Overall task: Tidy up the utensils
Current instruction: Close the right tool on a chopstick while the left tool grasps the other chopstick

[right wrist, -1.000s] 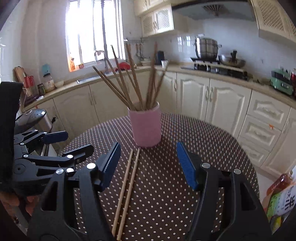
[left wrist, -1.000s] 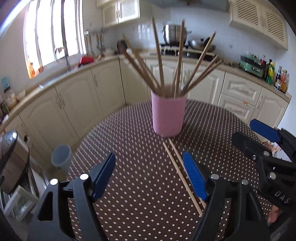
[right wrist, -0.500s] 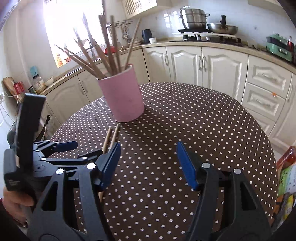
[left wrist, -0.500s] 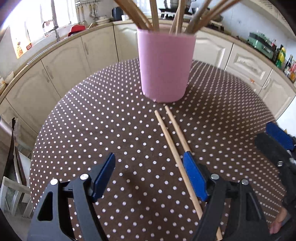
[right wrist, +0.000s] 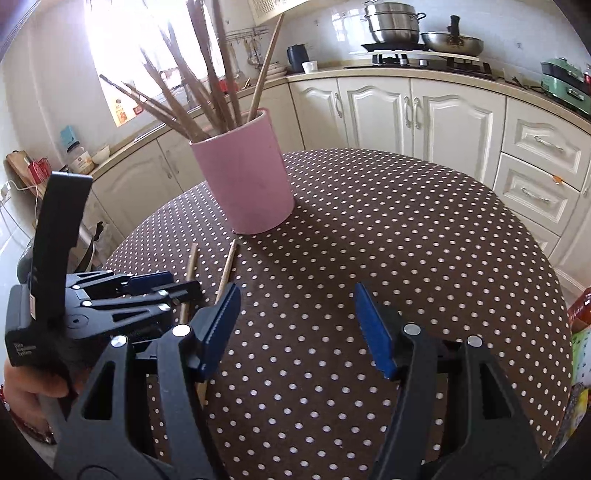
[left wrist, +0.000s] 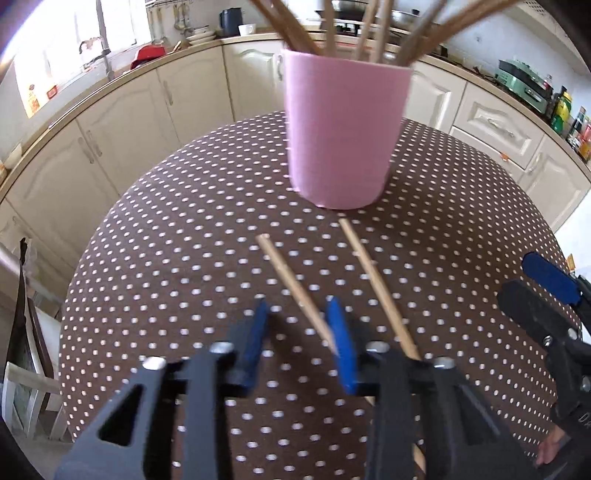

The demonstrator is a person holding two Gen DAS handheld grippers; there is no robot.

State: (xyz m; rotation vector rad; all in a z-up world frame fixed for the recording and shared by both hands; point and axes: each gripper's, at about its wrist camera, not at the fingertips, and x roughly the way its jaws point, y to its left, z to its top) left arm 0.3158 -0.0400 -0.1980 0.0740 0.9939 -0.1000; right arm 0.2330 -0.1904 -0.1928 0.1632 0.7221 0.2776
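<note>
A pink cup point(left wrist: 345, 129) holding several wooden chopsticks stands on the brown polka-dot table point(left wrist: 184, 258); it also shows in the right wrist view point(right wrist: 245, 177). Two loose chopsticks lie in front of it: the left one point(left wrist: 291, 284) and the right one point(left wrist: 373, 280). My left gripper point(left wrist: 299, 332) is low over the table, half closed, with the left chopstick running between its pads against the right pad. It also shows in the right wrist view point(right wrist: 162, 286). My right gripper point(right wrist: 295, 325) is open and empty above the table, to the right of the chopsticks point(right wrist: 227, 267).
Cream kitchen cabinets point(right wrist: 406, 110) and a counter wrap around behind the table. A stove with pots point(right wrist: 399, 29) stands at the back. Bottles point(left wrist: 569, 110) are on the right counter. A chair point(left wrist: 22, 332) is left of the table.
My left gripper has dropped toward the table and its jaws have narrowed around the left chopstick. The two chopsticks have spread apart. My right gripper has shifted slightly and stays open.
</note>
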